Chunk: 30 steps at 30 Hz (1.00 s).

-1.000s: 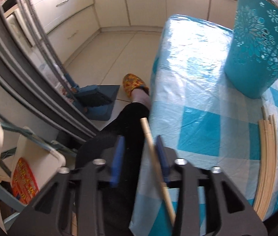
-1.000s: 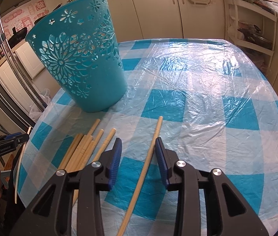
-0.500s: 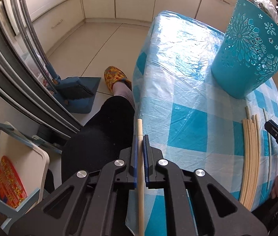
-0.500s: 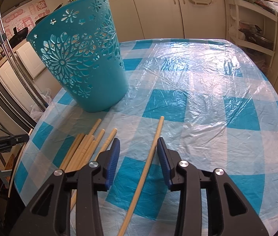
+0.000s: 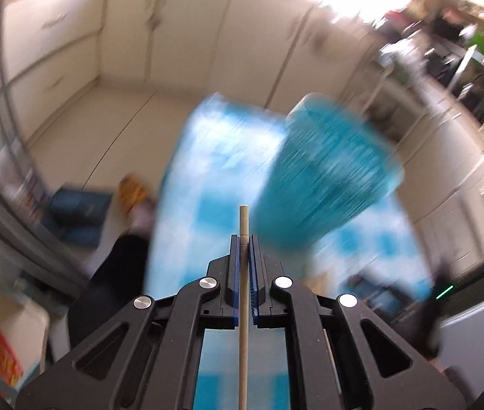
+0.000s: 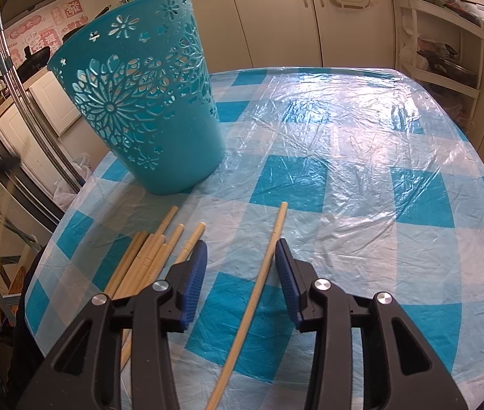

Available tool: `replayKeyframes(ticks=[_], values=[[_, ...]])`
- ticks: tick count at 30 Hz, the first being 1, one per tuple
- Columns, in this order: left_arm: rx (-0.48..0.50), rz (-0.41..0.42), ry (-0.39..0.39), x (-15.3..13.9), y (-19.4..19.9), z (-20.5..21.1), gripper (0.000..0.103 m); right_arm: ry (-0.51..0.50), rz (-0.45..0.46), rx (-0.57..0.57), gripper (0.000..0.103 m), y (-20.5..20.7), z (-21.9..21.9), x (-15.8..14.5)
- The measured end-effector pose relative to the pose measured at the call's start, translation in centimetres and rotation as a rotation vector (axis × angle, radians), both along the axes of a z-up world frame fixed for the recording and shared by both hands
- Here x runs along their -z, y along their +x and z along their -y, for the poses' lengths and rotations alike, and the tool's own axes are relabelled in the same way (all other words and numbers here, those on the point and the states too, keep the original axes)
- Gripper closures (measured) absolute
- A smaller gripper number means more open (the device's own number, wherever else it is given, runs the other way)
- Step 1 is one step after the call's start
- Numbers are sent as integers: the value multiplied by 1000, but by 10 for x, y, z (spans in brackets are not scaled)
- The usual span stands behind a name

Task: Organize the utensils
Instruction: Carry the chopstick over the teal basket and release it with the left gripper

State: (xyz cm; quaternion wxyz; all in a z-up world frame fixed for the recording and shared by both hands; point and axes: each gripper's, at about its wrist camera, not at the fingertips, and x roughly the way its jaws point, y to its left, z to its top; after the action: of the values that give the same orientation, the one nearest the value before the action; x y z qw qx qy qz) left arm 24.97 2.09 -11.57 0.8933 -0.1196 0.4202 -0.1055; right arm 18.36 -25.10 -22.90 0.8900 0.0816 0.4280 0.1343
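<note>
My left gripper is shut on a pale wooden chopstick, whose tip sticks out just past the blue pads. It hangs in the air over the table's near edge, and that view is blurred by motion. The teal cut-out basket stands ahead and to the right on the checked tablecloth. My right gripper is open low over the cloth, with a single chopstick lying on the table between its jaws, nearer the right pad and untouched. A bundle of several chopsticks lies to its left, in front of the basket.
The tablecloth is blue-and-white check under wrinkled clear plastic. Cream cupboards line the far wall and a shelf rack stands at the right. Left of the table are metal poles, a person's dark trouser leg, a slipper and a blue dustpan.
My left gripper closed on the chopstick, then rose quickly and tipped upward, so the basket swung toward the centre of its view. The right gripper's jaws widened a little without moving.
</note>
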Motion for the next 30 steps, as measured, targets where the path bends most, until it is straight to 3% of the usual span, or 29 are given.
replayKeyframes(ticks=[6,9,13,14,20,30], values=[[66,255,-68,-98,22,34,98,5,0,-3,61,0,0,0],[16,424,-49,-137,29,50,98,8,1,-6,61,0,0,0],[-79,618,16,-150,46,72,98,8,1,-9,60,0,1,0],[-106,630,39,-146,56,78,98,9,1,-8,60,0,0,0],[-144,519,79,-92,102,95,98,9,2,-9,60,0,0,0],[-74,339,192,-22,86,94,95,-17,-12,10,60,-4,2,-1]])
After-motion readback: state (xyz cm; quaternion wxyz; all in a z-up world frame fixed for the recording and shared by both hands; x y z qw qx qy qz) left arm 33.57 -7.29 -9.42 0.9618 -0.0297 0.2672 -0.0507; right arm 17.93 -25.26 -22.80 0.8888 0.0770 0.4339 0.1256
